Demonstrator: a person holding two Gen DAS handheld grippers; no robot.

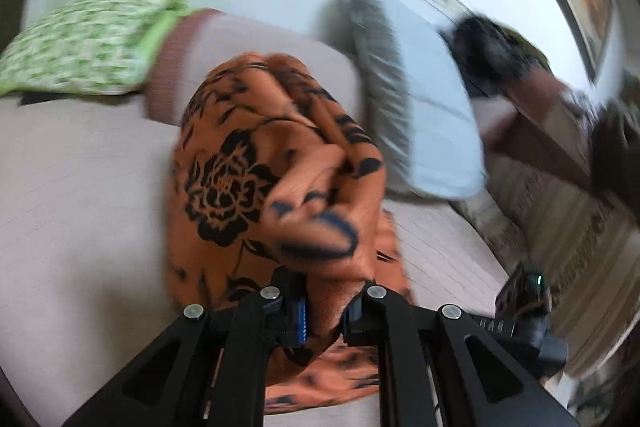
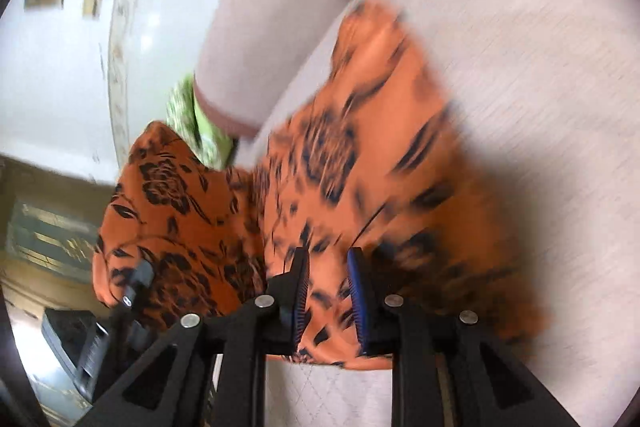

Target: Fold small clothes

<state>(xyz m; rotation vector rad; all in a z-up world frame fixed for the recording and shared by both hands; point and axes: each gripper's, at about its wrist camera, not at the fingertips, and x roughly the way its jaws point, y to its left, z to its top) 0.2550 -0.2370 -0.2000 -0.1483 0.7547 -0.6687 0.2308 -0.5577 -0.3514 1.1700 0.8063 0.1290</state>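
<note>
Left gripper (image 1: 326, 311): we clench the orange floral garment (image 1: 256, 163), lower centre.
Right gripper (image 2: 328, 291): seemingly grasping it too; blurred.
Risk: fabric slips, fold skews.

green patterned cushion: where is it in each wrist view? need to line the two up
Left wrist: green patterned cushion at upper left, lying against the end of the pinkish bolster.
Right wrist: only a sliver of it shows, left of centre, wedged between the bolster's end and the lifted edge of the orange floral cloth.
Shared landmark: the bolster's brown-trimmed end, right beside the cushion in both.
</note>
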